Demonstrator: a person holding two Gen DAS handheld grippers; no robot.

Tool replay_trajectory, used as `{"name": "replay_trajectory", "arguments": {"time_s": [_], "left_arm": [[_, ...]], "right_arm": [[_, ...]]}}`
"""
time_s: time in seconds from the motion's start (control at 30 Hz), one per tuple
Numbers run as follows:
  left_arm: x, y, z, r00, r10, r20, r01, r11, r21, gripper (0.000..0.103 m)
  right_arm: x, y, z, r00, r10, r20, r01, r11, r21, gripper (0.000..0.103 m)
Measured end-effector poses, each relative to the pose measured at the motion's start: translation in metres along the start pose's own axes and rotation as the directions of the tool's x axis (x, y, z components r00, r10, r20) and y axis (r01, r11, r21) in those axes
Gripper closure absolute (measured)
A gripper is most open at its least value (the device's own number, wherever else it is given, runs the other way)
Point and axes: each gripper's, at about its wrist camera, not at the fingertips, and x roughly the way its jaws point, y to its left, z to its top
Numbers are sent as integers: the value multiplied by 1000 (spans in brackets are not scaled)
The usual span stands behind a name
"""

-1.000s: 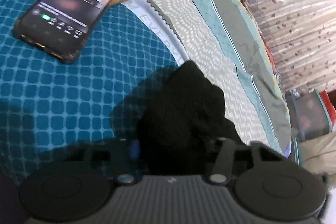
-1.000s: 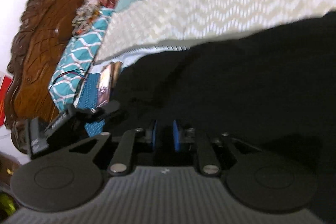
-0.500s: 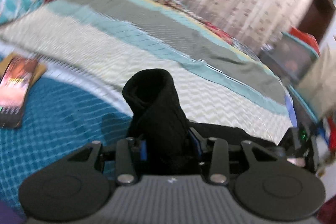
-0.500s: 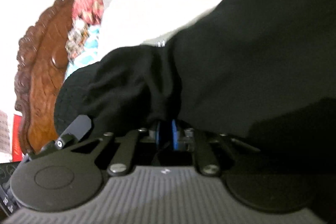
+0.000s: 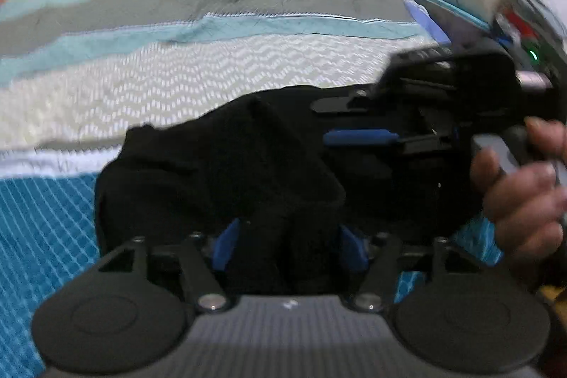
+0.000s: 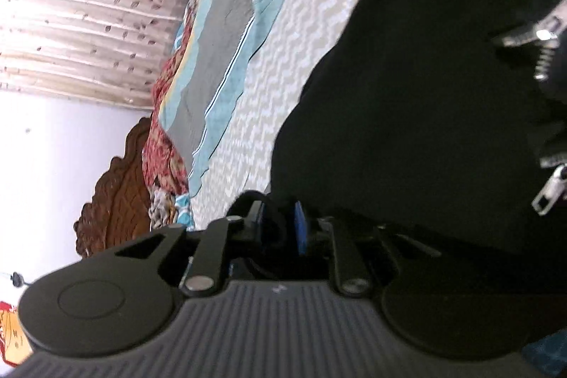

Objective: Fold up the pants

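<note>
The black pants [image 5: 219, 165] lie bunched on the bed [image 5: 177, 84], over its teal checked edge nearest the camera, with the striped cover beyond. A fold of the cloth runs straight forward out of the left gripper [image 5: 288, 241], whose jaws stand wide with that fold between them; they have just been opening, and the blue pads seem to flank the cloth, not pinch it. The right gripper [image 5: 358, 121] comes in from the right, held by a hand [image 5: 521, 186], and lies level across the heap, so both are at the cloth. In its own view the right gripper [image 6: 280, 225] has narrow jaws, just parted a little, with a dark fold between; whether they press it I cannot tell. Half a second ago the left jaws pinched an upright roll of cloth; now that roll has slumped onto the heap.
</note>
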Motion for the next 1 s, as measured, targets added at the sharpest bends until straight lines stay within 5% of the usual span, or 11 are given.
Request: {"name": "replay_trajectory", "arguments": {"time_s": [0.13, 0.33, 0.53, 0.7, 0.8, 1.0], "left_arm": [[-33, 8, 3, 995, -77, 69, 79, 996, -34, 25], [-82, 57, -10, 977, -105, 183, 148, 960, -240, 21], [-88, 124, -32, 985, -24, 173, 108, 864, -491, 24], [-82, 161, -39, 988, -16, 154, 106, 792, -602, 26], [-73, 160, -39, 988, -40, 147, 121, 793, -597, 26], [-47, 132, -34, 993, -82, 85, 115, 841, -529, 30]], "right_arm": [[3, 3, -3, 1000, -2, -1, 2, 1000, -7, 56], [-7, -4, 6, 1000, -3, 12, 4, 1000, -13, 52], [-9, 3, 5, 999, -29, 23, 31, 997, -77, 50], [-7, 22, -1, 997, -56, 45, 64, 974, -219, 45], [-2, 31, -8, 996, -81, 49, 92, 946, -312, 40], [16, 38, -23, 991, -131, 16, 125, 896, -426, 33]]}}
